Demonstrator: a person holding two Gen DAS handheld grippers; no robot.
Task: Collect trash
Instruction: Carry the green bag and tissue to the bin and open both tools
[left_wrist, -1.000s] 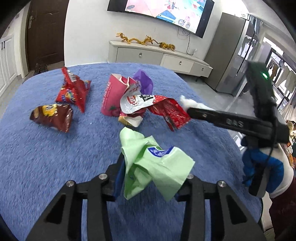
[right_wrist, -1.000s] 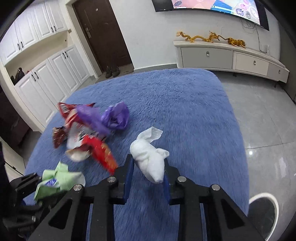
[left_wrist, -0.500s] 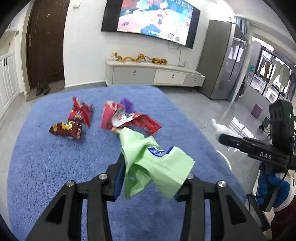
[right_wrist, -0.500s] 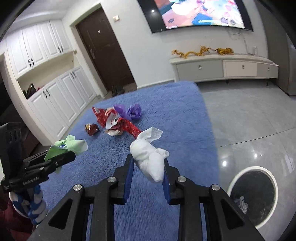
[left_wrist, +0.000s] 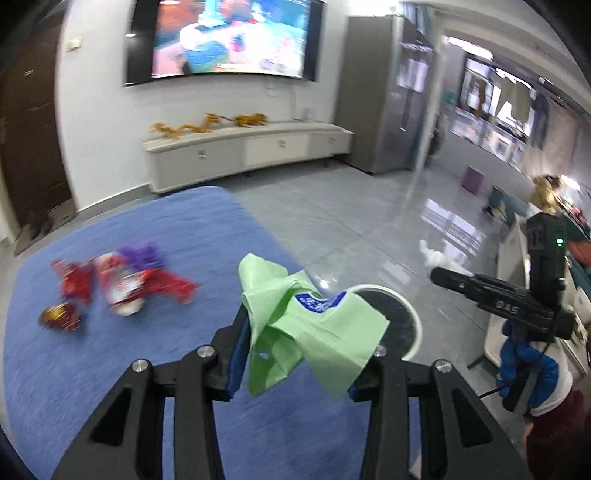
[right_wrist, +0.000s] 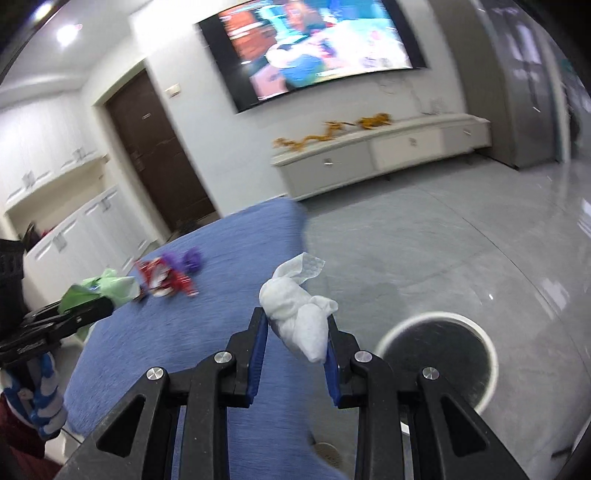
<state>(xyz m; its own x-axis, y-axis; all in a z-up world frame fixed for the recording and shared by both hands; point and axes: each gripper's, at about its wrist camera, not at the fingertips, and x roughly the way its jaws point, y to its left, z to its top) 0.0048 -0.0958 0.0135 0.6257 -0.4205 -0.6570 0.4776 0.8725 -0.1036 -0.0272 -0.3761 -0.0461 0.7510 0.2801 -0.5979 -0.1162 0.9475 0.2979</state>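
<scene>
White tissue wad (right_wrist: 299, 317) between closed jaws, above white-rimmed bin (right_wrist: 439, 354).

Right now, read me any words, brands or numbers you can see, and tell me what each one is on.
"DAS": on the side of the right gripper, seen from the left wrist.
Blue label on the green wrapper held by the left gripper: too blurred to read.
Snack wrappers on the blue rug: blurred, unreadable.
</scene>
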